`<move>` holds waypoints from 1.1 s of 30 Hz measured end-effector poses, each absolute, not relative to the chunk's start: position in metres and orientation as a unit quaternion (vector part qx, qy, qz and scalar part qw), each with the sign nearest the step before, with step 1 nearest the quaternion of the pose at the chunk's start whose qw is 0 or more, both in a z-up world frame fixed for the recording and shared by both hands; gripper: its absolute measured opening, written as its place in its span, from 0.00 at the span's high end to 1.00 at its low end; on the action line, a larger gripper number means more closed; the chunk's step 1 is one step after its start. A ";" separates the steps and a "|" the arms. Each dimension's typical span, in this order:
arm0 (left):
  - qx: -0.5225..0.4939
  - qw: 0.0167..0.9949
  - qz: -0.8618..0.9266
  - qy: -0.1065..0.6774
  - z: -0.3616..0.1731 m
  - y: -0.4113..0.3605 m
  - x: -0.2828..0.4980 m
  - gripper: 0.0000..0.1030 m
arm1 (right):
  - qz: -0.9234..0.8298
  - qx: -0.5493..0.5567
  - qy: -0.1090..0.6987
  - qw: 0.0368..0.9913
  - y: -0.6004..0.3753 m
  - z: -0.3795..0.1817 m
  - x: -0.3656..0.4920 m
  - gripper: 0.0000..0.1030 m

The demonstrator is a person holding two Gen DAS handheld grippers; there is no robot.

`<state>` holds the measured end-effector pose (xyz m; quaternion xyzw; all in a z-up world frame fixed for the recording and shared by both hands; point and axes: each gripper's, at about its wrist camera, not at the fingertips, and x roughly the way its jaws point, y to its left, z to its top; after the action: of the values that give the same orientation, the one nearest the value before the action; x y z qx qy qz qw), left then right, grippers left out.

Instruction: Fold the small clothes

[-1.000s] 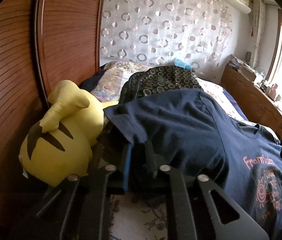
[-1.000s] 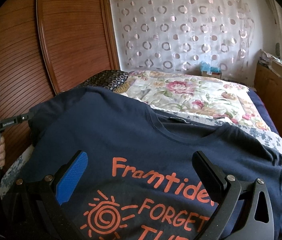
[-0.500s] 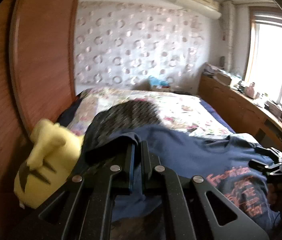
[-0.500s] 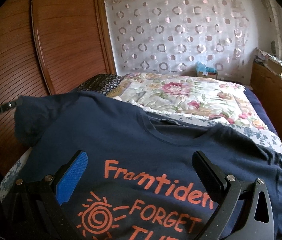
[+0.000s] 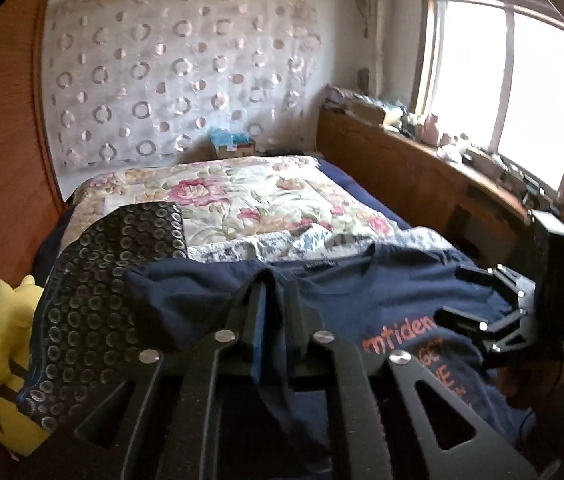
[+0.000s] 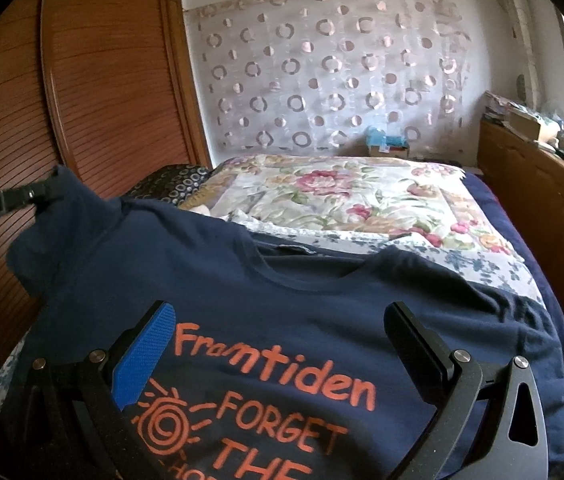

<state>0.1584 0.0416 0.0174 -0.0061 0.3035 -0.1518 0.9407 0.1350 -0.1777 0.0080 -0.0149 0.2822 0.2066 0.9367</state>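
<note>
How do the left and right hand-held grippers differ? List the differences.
The left hand-held gripper pinches a lifted sleeve of the T-shirt, jaws just easing open; the right hand-held gripper stands wide open, holding nothing. Left grips the edge; right hovers over the print. Both are black.

A bed [image 6: 494,216] dressed in a floral quilt [image 6: 346,196], with clothes and a toy lying on it.

The quilt, cream with pink flowers, covers the far half of the bed; a dark blue sheet [image 6: 482,196] shows along its right edge, and a paler blue-flowered cover [image 6: 478,264] lies nearer. A navy T-shirt [image 6: 282,300] with orange lettering is spread across the near part, its left sleeve lifted off the bedding. Far left of the shirt lies a black cloth with a ring pattern [image 5: 105,272], draped over something, perhaps a pillow. A yellow plush toy [image 5: 9,344] sits at the left edge, beside the wooden wardrobe.
</note>
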 end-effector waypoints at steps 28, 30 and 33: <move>-0.025 0.958 -0.025 0.286 -0.002 0.119 0.128 0.27 | 0.435 -0.108 0.357 0.820 0.007 -0.027 0.176 0.61; -0.024 0.957 -0.022 0.287 -0.003 0.118 0.128 0.27 | 0.446 -0.124 0.367 0.807 0.023 -0.038 0.180 0.61; -0.026 0.957 -0.020 0.288 -0.006 0.118 0.126 0.27 | 0.450 -0.139 0.379 0.796 0.038 -0.049 0.186 0.61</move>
<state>0.1258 0.1184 -0.0057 -0.0264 0.2880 -0.0197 0.9571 0.1863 0.0380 -0.0488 -0.1395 0.3792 0.4504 0.7961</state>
